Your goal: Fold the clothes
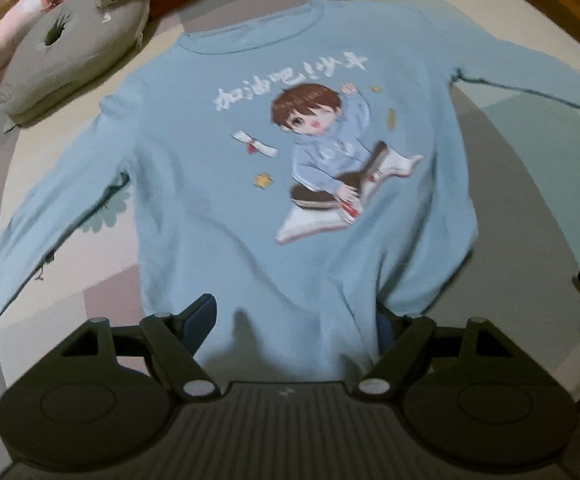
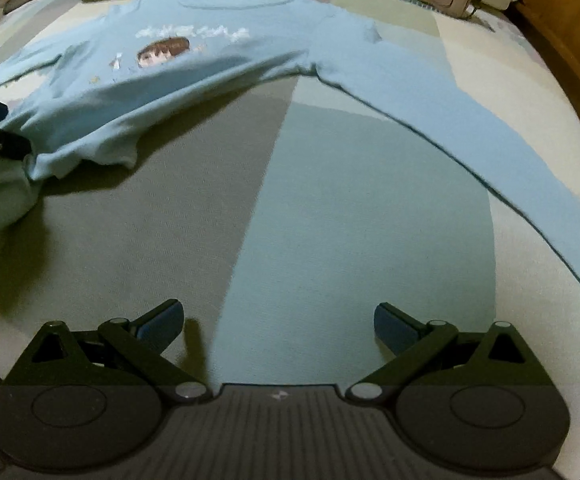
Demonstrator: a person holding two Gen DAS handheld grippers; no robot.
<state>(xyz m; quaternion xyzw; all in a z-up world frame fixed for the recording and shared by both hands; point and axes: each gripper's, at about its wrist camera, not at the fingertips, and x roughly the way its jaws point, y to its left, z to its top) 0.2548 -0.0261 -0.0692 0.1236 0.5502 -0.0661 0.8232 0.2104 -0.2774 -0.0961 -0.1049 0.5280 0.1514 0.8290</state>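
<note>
On bed (image 2: 329, 208): 1 blue shirt (image 1: 218, 184) spread face up, both sleeves out, hem bunched near L gripper (image 1: 295, 320). L jaws wide apart, hem between them, nothing pinched. R gripper (image 2: 276, 322) jaws apart too, over bare sheet. Cloth looks light, soft, floppy; prob. best pinched at hem corners or cuffs. 1 pillow (image 1: 78, 48).
</note>
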